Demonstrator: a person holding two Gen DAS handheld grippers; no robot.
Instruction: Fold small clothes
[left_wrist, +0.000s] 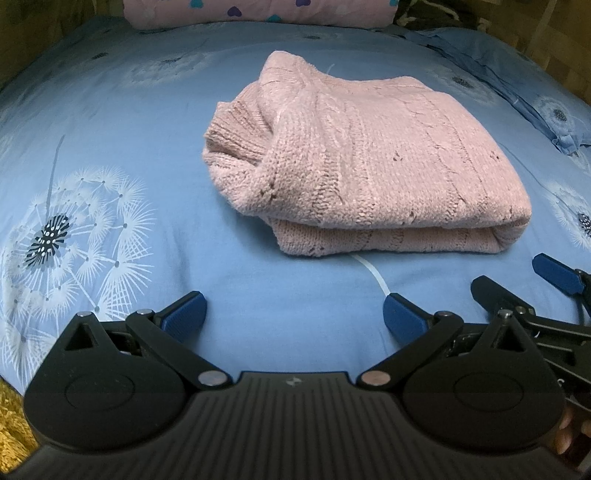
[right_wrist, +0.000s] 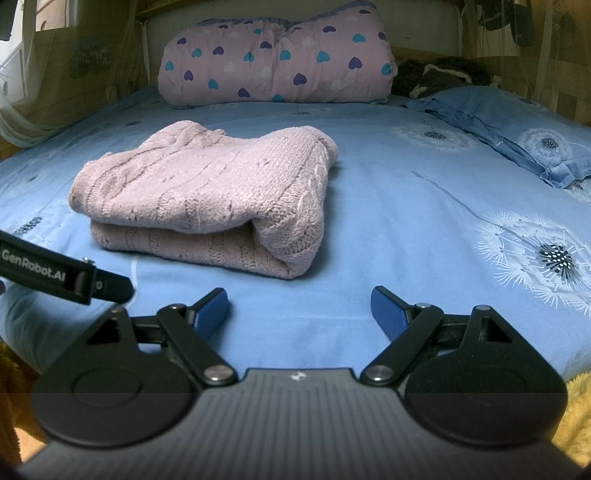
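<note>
A pink knitted sweater (left_wrist: 362, 162) lies folded into a thick bundle on the blue bed sheet (left_wrist: 147, 129). It also shows in the right wrist view (right_wrist: 207, 199), left of centre. My left gripper (left_wrist: 293, 312) is open and empty, low over the sheet, short of the sweater's near edge. My right gripper (right_wrist: 299, 308) is open and empty, in front of the sweater's right end. In the left wrist view the right gripper (left_wrist: 517, 278) shows at the right edge, beside the left one.
A pink rolled quilt with heart prints (right_wrist: 277, 59) lies at the head of the bed. A blue pillow (right_wrist: 517, 136) lies at the far right. A dark cloth (right_wrist: 439, 75) sits behind it. Yellow fuzzy fabric (right_wrist: 576, 417) borders the near edge.
</note>
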